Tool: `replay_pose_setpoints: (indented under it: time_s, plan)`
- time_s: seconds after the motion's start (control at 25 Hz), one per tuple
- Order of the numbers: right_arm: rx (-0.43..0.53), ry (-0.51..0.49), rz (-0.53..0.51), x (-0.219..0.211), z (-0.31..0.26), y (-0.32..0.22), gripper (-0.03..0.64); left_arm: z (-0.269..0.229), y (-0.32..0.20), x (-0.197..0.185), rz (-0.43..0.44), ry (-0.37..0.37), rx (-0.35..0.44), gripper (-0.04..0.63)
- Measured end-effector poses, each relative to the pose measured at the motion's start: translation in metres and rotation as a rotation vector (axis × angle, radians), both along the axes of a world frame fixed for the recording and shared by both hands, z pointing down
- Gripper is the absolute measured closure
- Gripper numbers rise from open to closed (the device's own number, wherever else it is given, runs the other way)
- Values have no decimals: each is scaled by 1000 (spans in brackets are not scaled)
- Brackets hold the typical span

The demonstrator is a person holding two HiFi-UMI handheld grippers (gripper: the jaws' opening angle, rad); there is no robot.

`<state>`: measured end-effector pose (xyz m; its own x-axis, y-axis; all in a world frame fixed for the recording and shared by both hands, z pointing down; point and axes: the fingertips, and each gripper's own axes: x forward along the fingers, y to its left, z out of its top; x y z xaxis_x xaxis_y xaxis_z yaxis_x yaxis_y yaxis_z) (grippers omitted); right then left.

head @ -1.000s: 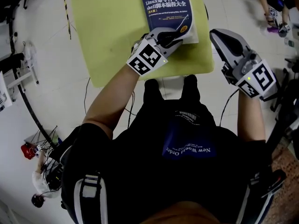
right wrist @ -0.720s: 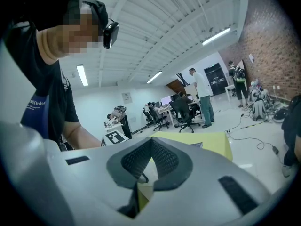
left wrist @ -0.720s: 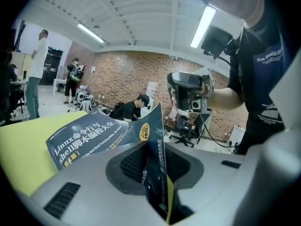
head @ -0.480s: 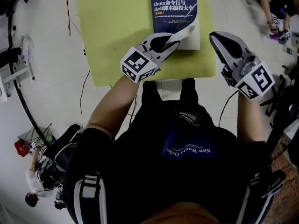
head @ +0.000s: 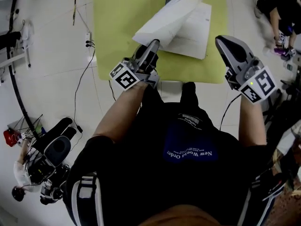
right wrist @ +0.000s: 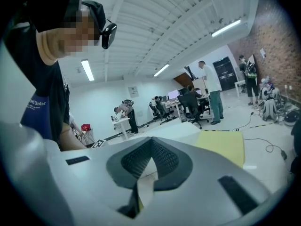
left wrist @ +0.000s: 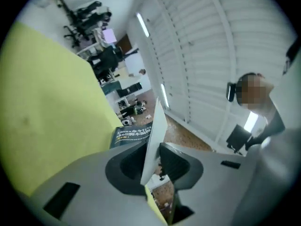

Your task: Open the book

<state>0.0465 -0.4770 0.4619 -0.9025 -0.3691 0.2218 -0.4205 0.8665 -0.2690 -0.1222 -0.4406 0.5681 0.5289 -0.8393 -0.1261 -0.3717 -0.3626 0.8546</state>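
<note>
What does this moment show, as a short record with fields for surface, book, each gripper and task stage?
surface: yellow-green table
book: lies on the table, partly open, its front leaves raised at a slant
left gripper: shut on the book's raised leaves; its jaws have just been closing
right gripper: shut, nothing in it, at the table's near right corner, apart from the book
task stage: opening under way, the book not yet lying flat open
</note>
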Motion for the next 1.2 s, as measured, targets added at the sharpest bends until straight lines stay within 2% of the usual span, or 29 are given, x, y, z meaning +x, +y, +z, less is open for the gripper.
replay_pose_setpoints:
  time_s: [0.16, 0.24, 0.32, 0.48, 0.6, 0.72, 0.88, 1.0, 1.08, 1.12, 1.2]
  plan:
    - [8, -2, -38, -33, -3, 3, 629, 26, 9, -54, -177, 227, -135, 506]
    - [12, -4, -50, -39, -6, 4, 629, 39, 12, -65, -245, 299, -226, 499]
    - [15, -4, -60, -43, -11, 4, 629, 46, 14, -67, -287, 330, -296, 494]
    - [18, -2, -79, -53, -17, 9, 629, 70, 28, -76, -357, 321, -447, 489]
    - [17, 2, -91, -62, -16, 12, 629, 89, 39, -82, -399, 386, -555, 478]
    - [5, 7, -108, -74, -12, 16, 629, 104, 41, -92, -389, 462, -628, 468]
    - [-7, 19, -134, -97, -9, 24, 629, 111, 40, -109, -347, 487, -688, 460]
    - [-8, 23, -155, -114, -11, 26, 629, 116, 34, -134, -390, 418, -686, 460]
    - [-10, 30, -166, -121, -10, 28, 629, 117, 28, -145, -389, 296, -687, 460]
    - [-12, 33, -170, -123, -10, 30, 629, 117, 25, -147, -363, 181, -687, 460]
    - [-13, 35, -183, -128, -11, 33, 629, 112, 23, -146, -280, -147, -667, 457]
